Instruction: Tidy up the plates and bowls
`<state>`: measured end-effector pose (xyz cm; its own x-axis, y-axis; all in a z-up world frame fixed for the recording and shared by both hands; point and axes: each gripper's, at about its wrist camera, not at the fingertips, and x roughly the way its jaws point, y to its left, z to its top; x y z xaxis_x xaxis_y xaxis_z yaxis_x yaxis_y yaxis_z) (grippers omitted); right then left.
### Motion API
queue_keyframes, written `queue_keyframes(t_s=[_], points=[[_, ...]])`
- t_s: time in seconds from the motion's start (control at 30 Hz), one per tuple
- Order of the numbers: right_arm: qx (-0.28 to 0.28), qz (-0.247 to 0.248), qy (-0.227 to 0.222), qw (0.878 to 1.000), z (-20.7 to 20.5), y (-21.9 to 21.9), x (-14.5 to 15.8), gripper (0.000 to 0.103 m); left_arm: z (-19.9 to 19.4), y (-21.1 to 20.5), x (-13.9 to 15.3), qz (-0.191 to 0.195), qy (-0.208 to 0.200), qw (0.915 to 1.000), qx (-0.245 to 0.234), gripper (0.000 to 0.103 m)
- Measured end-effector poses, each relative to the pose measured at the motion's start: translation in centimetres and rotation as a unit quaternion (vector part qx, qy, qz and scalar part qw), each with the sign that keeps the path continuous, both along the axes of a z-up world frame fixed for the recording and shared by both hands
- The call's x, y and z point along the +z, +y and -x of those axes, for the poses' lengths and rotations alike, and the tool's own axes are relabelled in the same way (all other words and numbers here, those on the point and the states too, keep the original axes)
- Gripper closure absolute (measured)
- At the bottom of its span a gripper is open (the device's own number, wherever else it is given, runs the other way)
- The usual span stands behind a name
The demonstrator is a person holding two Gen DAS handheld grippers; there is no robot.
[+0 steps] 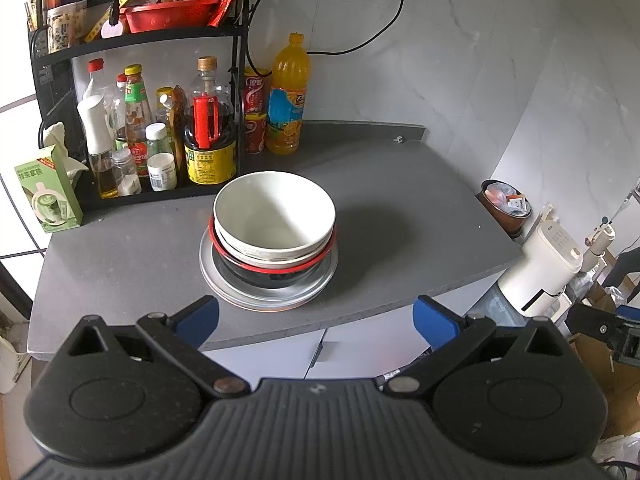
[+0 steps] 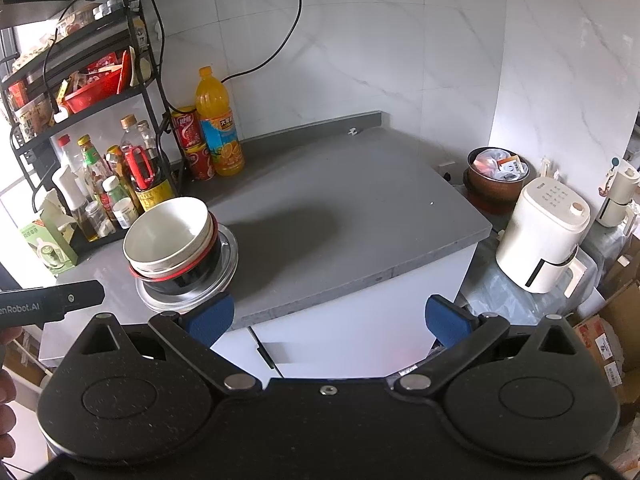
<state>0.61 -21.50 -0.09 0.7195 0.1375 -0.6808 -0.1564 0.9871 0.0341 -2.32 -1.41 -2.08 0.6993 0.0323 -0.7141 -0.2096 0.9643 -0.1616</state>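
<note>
One stack stands on the grey counter (image 1: 400,208): a white bowl (image 1: 274,212) on top, nested in a second pale bowl, then a black bowl with a red rim (image 1: 276,270), all on silver plates (image 1: 268,294). My left gripper (image 1: 316,320) hangs open in front of the counter's near edge, just short of the stack, holding nothing. In the right wrist view the same white bowl (image 2: 166,234) and plates (image 2: 188,296) sit at the left. My right gripper (image 2: 330,318) is open and empty, off the counter's front edge, right of the stack.
A black rack (image 1: 136,40) with sauce bottles and a red basin stands at the back left, beside an orange juice bottle (image 1: 287,96) and red cans. A green carton (image 1: 50,192) sits at the left edge. Right of the counter stand a white appliance (image 2: 544,232) and a brown pot (image 2: 496,180).
</note>
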Motion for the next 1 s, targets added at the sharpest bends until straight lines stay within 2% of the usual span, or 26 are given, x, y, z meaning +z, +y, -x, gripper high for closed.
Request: queue_keyframes(t_s=[0.67,0.77,1.0], points=[[0.0,-0.003,0.006,1.0,0.18,0.42,-0.26,0.0,0.03,-0.08,-0.32,-0.001,0.005,1.0,-0.004,0.001],[0.0,-0.003,0.008,1.0,0.27,0.6,-0.53,0.0,-0.03,0.32,-0.43,0.012,0.008,0.9999,0.0,0.001],[0.0,-0.004,0.01,1.0,0.13,0.81,-0.72,0.0,-0.57,0.81,-0.55,0.014,0.013,0.9998,-0.001,0.001]])
